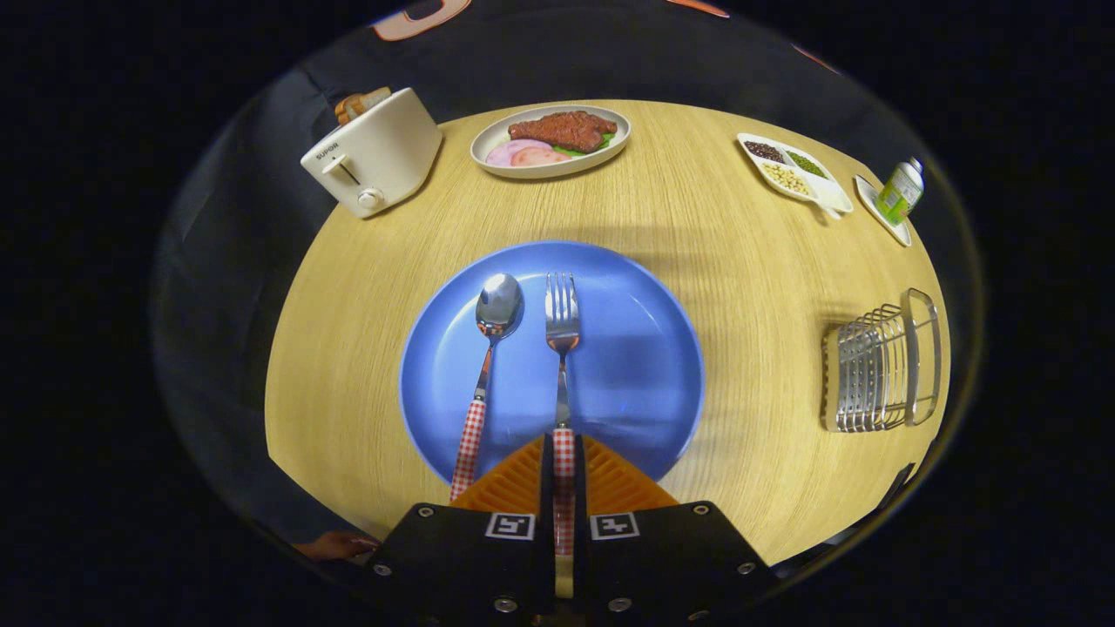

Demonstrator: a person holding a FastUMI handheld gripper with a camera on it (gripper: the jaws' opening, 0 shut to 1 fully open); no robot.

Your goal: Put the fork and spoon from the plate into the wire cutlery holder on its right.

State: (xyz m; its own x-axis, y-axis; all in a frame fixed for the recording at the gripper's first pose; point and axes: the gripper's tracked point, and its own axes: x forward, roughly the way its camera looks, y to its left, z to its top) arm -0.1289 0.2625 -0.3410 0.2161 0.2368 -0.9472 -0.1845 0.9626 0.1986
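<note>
Small unreadable brand word on toaster (375, 161)

A white toaster (375, 161) is sitting at the upper left of the frame on the wooden table (697, 226), with bread (357, 103) sticking out of its top. At top centre an oval dish (550, 142) is holding a slab of meat (564, 129), pink slices (527, 155) and a bit of green. At the upper right a white divided tray (794, 167) is showing dark, green and pale beans, and just beside it a small green-labelled bottle (900, 192) is standing on a little saucer (881, 212).
</note>
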